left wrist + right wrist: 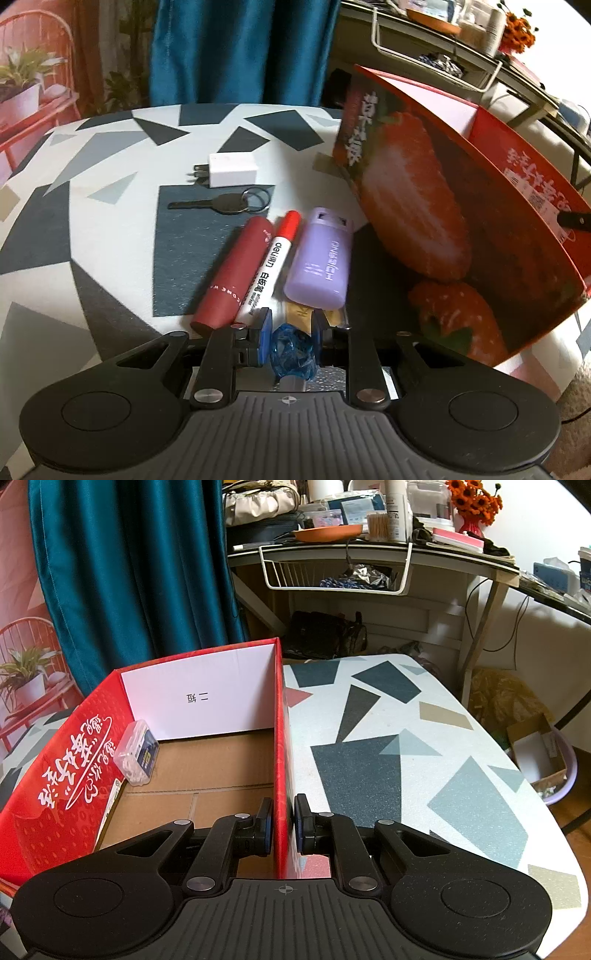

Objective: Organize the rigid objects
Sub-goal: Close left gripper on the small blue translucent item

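A bench [110, 236] w/ a speckled cloth of grey, navy & white angular patches carries small hard items beside a red cardboard box [436, 206] printed w/ glossy strawberry photos. The left hand-held gripper [290, 325] is clamped on a clear blue faceted plastic piece [291, 352], its blue pads pressing both sides. Just ahead lie, side by side & touching, a matte dark-red tube [231, 275], a white marker [267, 267] w/ a red cap, and a rounded lilac plastic case [321, 258]; a gold-wrapped item [300, 314] pokes out under the case. Farther off: a dark flat key [218, 203] on a metal ring, then a boxy white plug adapter [231, 170] w/ two prongs. The right hand-held gripper [283, 821] is pinched on the box's thin right wall, one pad inside, one outside. Inside, plain brown corrugated floor, white liner at the far end, and one clear plastic box [136, 753] of small white bits leaning vs the left wall.
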